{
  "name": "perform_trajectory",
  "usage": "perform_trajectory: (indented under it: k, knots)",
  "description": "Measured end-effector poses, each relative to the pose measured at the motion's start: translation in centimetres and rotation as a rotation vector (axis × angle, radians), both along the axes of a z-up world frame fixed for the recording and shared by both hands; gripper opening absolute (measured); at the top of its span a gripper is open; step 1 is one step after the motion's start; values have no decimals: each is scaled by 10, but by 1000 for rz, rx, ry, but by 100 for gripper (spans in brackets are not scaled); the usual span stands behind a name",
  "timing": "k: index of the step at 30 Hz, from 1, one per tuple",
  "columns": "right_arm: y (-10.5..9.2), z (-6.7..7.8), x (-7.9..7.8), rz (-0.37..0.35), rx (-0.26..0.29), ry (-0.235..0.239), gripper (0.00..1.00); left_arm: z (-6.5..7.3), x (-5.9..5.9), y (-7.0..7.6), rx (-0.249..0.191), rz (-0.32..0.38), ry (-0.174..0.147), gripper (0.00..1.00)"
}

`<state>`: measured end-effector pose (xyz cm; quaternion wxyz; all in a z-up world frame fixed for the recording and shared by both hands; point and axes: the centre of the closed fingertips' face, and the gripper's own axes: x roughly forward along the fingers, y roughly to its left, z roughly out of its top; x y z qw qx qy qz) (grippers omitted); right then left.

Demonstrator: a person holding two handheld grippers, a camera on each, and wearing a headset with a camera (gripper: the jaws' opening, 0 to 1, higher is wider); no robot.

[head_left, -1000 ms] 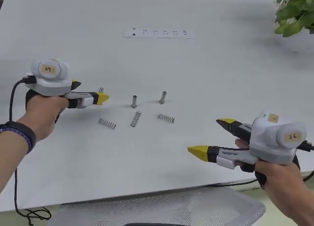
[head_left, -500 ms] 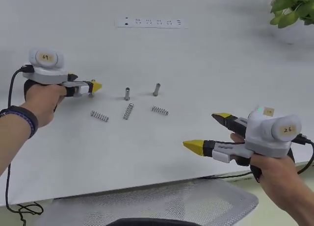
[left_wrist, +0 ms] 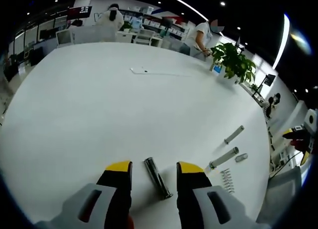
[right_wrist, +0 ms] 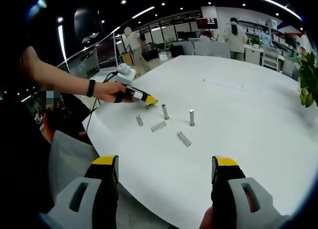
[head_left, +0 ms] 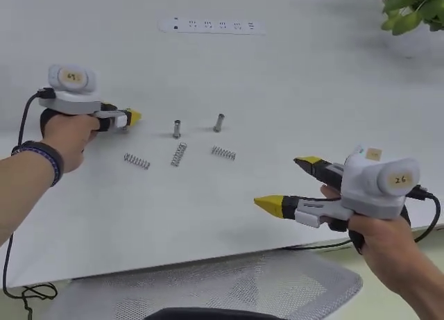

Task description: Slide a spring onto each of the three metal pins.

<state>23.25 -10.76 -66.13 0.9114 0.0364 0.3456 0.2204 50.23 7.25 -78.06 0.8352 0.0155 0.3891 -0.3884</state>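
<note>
The left gripper (head_left: 130, 116) hangs low over the white table (head_left: 291, 91) with its jaws apart, one on each side of the first pin (left_wrist: 158, 178). In the left gripper view a gap shows between that pin and each jaw. The second pin (head_left: 177, 129) and the third pin (head_left: 219, 122) stand upright further along the same row. The left spring (head_left: 137, 160), the middle spring (head_left: 179, 154) and the right spring (head_left: 223, 153) lie flat on the table just in front of the pins, each apart from them. The right gripper (head_left: 286, 183) is held near the table's front edge, well apart from the parts. Its jaws are spread wide, with nothing between them (its own view shows bare table there). A power strip (head_left: 211, 26) lies at the far side, and a plant (head_left: 413, 7) stands in the far right corner.
</note>
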Motion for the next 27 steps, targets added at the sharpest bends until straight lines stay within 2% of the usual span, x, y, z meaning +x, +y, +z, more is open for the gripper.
perform_trajectory:
  k: [5,12,18,19,21,23,25,27]
  knots:
    - [-2,-1,-1,-5,1,3,76,2,-1,-4,7,12,-17,24]
    - [0,-3,-1,-4,1,8,76,-2,3,1,62,34,-55,17]
    - [1,-3,-1,-2,1,8,75,-5,2,-1,80,25,-66,9]
    - [1,-3,-1,-2,0,8,75,-4,2,1,99,20,-86,7]
    - [1,-3,-1,-2,1,8,76,-5,1,0,116,12,-97,4]
    - [1,-4,-2,-3,2,10,75,-5,0,-2,116,14,-89,2]
    - [1,-5,-2,-2,1,14,75,-6,0,0,136,8,-97,0]
    - [1,-5,-3,2,1,13,75,-5,-1,-1,162,-26,-120,0]
